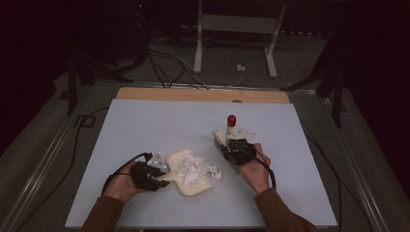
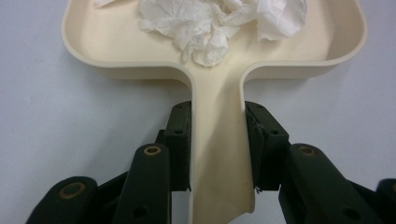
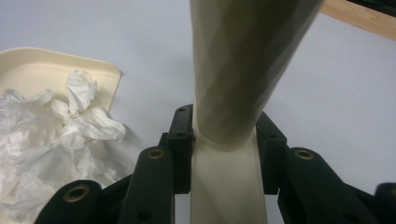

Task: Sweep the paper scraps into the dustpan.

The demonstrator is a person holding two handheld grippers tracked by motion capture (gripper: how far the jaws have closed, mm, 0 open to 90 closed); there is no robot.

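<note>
1. Tissue (image 2: pixel 210 28), a crumpled white pile of it, sits inside the cream dustpan (image 2: pixel 112 42), which lies flat on the table near the front edge, a bit left of centre in the high view. Some bits bunch up toward the pan's right side.
2. Left gripper (image 2: pixel 218 140) has its jaws pinching the dustpan's handle from both sides, pads tight on it. Solid hold, nothing slipping as far as I can see.
3. Right gripper (image 3: pixel 224 140) is clamped on the handle of a little cream brush (image 1: pixel 231 129) with a red cap on top, standing upright just right of the pan.
4. My take on the step: looks like sweeping the tissue into the pan is about done, so now it's about keeping it in there. I'd keep the pan level or tip it slightly back toward the handle if lifting, since those loose bits near the edge could roll out. Keep the brush clear of the pile too.
5. Table (image 1: pixel 145 125) has a pale blue-grey top with a wooden strip along the far edge.
6. Room is pretty dark; cables (image 1: pixel 164 67) snake across the floor behind, and there's a white stand (image 1: pixel 237 24) further back.
</note>
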